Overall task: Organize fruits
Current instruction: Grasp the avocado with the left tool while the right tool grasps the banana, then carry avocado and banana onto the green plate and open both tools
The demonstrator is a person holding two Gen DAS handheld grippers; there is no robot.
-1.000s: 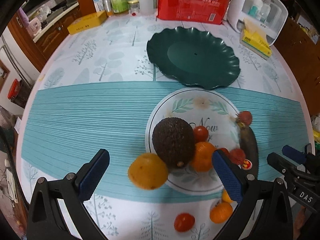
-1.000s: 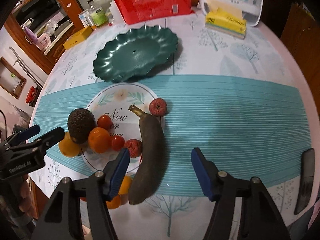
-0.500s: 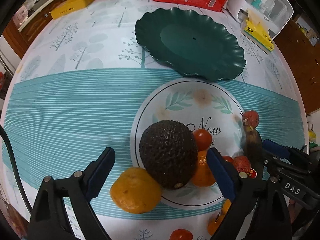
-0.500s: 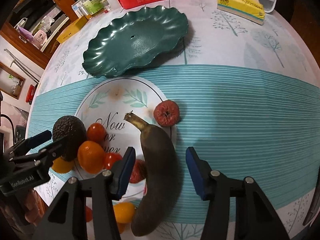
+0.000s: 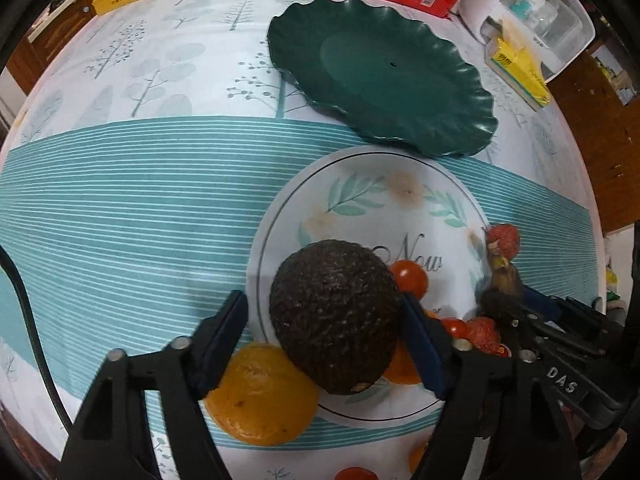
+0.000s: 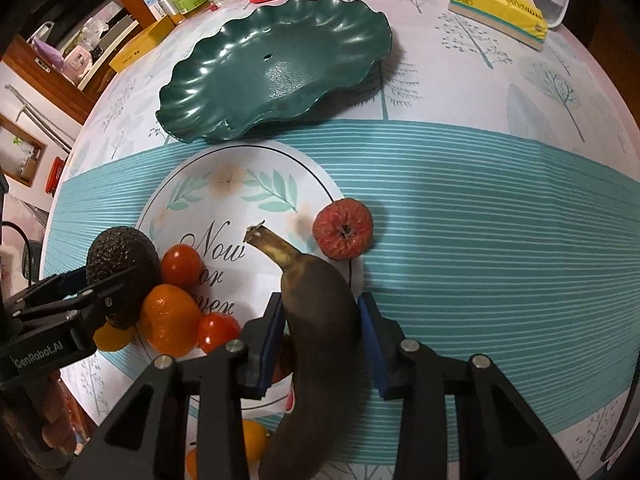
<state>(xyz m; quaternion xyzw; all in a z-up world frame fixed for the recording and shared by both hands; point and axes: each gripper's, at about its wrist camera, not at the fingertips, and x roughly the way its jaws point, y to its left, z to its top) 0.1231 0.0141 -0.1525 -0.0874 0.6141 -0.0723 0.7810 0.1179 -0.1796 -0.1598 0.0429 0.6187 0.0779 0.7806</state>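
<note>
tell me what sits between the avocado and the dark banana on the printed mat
In the right wrist view, three fruits lie between the avocado and banana: a cherry tomato, an orange and a second tomato.

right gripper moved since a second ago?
Yes. The right gripper has come forward toward the green plate; its fingers now straddle the banana.

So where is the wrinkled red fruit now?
In the right wrist view the wrinkled red fruit lies alone on the printed circle's right edge, just beyond the dark banana's stem tip.
</note>
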